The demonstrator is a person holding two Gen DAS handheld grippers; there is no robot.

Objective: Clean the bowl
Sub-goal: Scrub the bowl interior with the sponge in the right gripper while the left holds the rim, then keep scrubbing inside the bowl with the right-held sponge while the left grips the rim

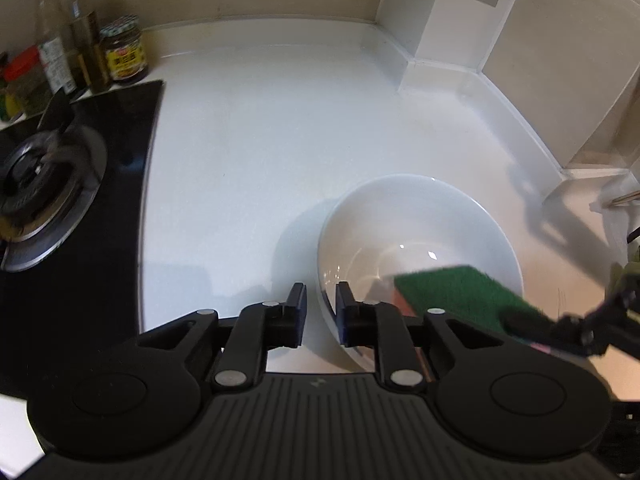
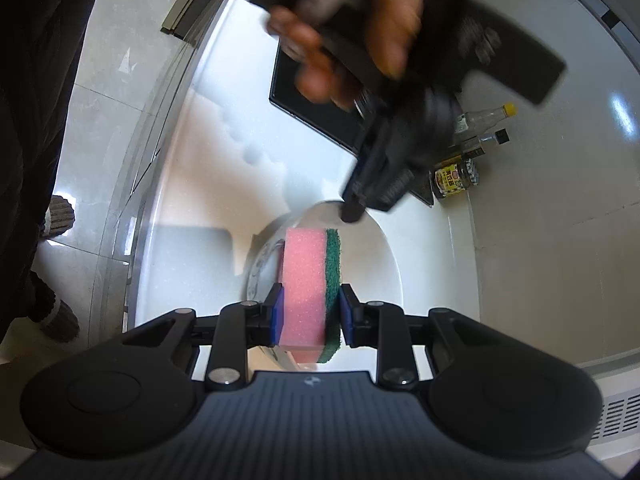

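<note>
**Sponge in the right gripper, left jaws loose at the bowl rim**

In the left wrist view the white bowl (image 1: 420, 248) stands on the white counter (image 1: 260, 128), in the lower right part of the frame. The left gripper (image 1: 321, 312) is at the near rim of the bowl, one finger outside the wall and one inside. Its jaws are released, and the pads do not press the rim. To the left lies the black stove (image 1: 80, 200), and at the upper left stand bottles (image 1: 84, 40) and a jar (image 1: 124, 50).

In the right wrist view the right gripper (image 2: 308, 314) is clenched on a sponge (image 2: 310, 280), pink foam on the left and green scouring layer on the right. The sponge stands on edge at the frame centre, over the bowl. A blurred hand (image 2: 352, 28) holding the other gripper fills the upper middle of this frame
</note>
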